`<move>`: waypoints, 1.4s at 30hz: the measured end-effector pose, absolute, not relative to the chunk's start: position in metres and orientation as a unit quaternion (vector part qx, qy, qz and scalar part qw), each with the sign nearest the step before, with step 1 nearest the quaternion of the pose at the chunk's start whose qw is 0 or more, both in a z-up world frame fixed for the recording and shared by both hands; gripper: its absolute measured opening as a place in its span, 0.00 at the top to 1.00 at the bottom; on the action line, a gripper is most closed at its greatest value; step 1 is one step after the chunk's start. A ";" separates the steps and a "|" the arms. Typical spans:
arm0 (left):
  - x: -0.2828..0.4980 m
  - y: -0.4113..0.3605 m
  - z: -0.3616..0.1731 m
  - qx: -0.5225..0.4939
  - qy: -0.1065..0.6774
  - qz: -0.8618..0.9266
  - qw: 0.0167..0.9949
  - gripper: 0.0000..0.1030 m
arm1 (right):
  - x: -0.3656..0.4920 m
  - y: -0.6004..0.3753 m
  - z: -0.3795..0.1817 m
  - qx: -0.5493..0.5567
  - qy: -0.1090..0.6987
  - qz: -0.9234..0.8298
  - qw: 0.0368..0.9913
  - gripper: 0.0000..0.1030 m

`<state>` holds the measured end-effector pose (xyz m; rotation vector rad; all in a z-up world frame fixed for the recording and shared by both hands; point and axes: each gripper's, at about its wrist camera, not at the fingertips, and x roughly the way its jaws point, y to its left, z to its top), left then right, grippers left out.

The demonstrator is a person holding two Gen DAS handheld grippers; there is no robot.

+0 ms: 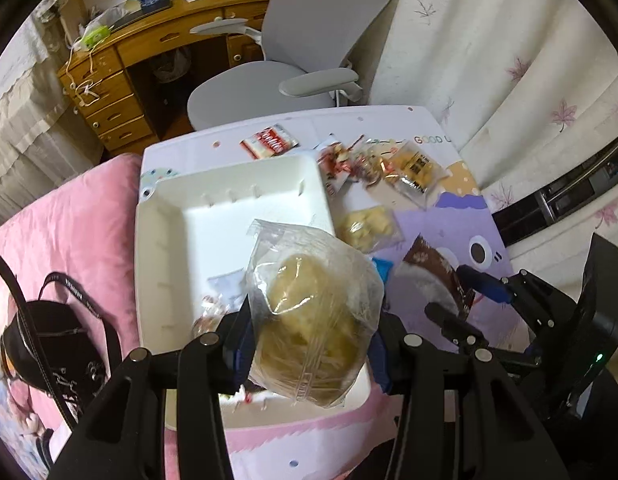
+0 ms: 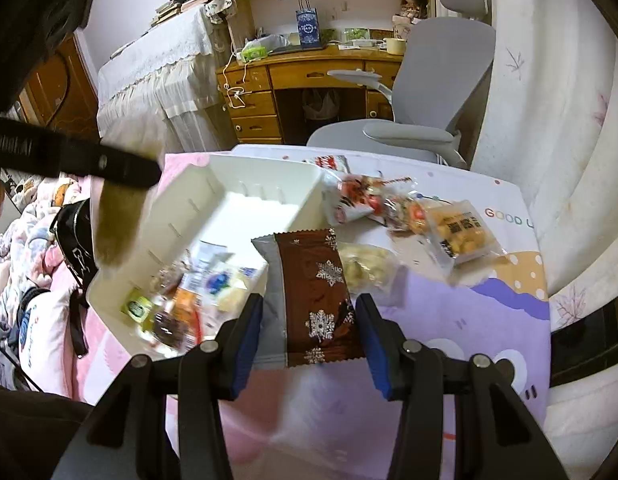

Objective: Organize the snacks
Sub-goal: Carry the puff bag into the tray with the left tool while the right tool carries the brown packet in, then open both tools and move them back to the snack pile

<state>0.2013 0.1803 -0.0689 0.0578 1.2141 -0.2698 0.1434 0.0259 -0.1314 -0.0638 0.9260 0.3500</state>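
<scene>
My left gripper [image 1: 309,320] is shut on a clear bag with a yellowish bun [image 1: 313,316] and holds it over the near right corner of the white bin [image 1: 157,240]. The bin holds several small snacks [image 2: 177,304]. My right gripper [image 2: 309,320] is shut on a brown snowflake-print packet [image 2: 317,296], held just right of the bin [image 2: 189,208] above the table. It also shows in the left wrist view [image 1: 465,296] with the packet [image 1: 429,268]. Loose snacks lie on the table: a red-white packet [image 1: 269,142], candies [image 1: 349,160], a cracker bag [image 1: 415,168] and a pale chip bag [image 1: 367,226].
The small table [image 2: 489,320] has a purple cartoon top and stands on a pink bed cover [image 1: 69,220]. A black camera bag [image 1: 41,344] lies left of the bin. A grey office chair [image 1: 301,52] and a wooden desk [image 1: 149,52] stand beyond.
</scene>
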 end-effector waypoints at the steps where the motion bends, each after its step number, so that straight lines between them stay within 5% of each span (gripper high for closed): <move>1: 0.197 0.186 -0.069 0.026 0.568 -0.125 0.813 0.56 | 0.141 0.033 -0.129 -0.027 0.444 0.169 0.880 0.54; 22: 0.152 0.306 -0.085 -0.005 0.542 -0.141 0.829 0.55 | 0.099 0.139 -0.127 0.034 0.451 0.142 0.881 0.53; 26: 0.150 0.314 -0.087 -0.014 0.536 -0.146 0.831 0.28 | 0.097 0.147 -0.133 0.040 0.459 0.107 0.881 0.42; 42: 0.126 0.297 -0.095 -0.018 0.516 -0.192 0.835 0.23 | 0.063 0.131 -0.157 0.089 0.503 0.066 0.857 0.39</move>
